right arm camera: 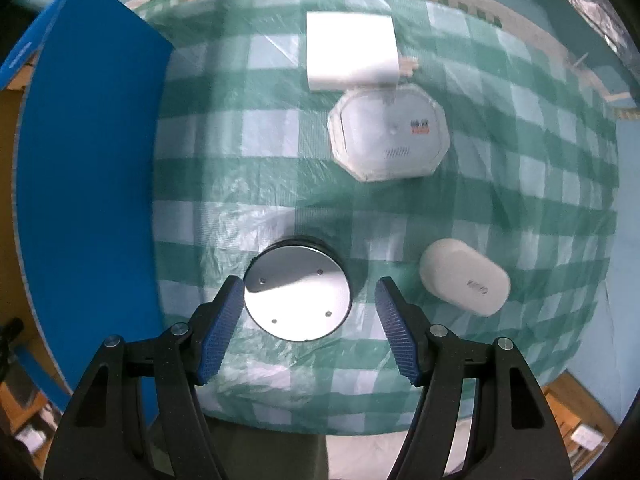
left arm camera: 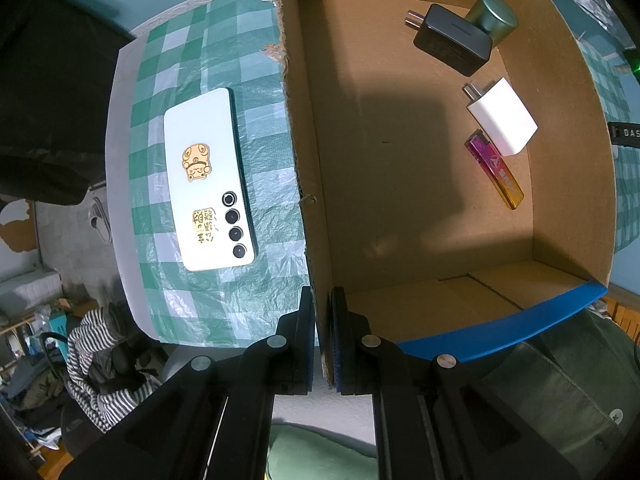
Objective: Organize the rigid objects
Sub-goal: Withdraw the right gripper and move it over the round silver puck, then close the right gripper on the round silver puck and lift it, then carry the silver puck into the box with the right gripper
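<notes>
My left gripper (left arm camera: 322,336) is shut on the left wall of the cardboard box (left arm camera: 304,184), one pad on each side of it. Inside the box lie a black charger (left arm camera: 452,38), a green metal cylinder (left arm camera: 494,16), a white charger (left arm camera: 502,118) and a pink-and-gold lighter (left arm camera: 494,168). A white phone (left arm camera: 208,184) with stickers lies face down on the checked cloth left of the box. My right gripper (right arm camera: 310,312) is open, its fingers on either side of a round silver disc (right arm camera: 298,292) on the cloth.
The box's blue outer side (right arm camera: 88,200) stands left of the right gripper. On the green checked cloth (right arm camera: 240,184) also lie a white square block (right arm camera: 352,52), an octagonal white device (right arm camera: 388,136) and a white oval case (right arm camera: 464,276). Striped clothing (left arm camera: 96,360) lies below the table edge.
</notes>
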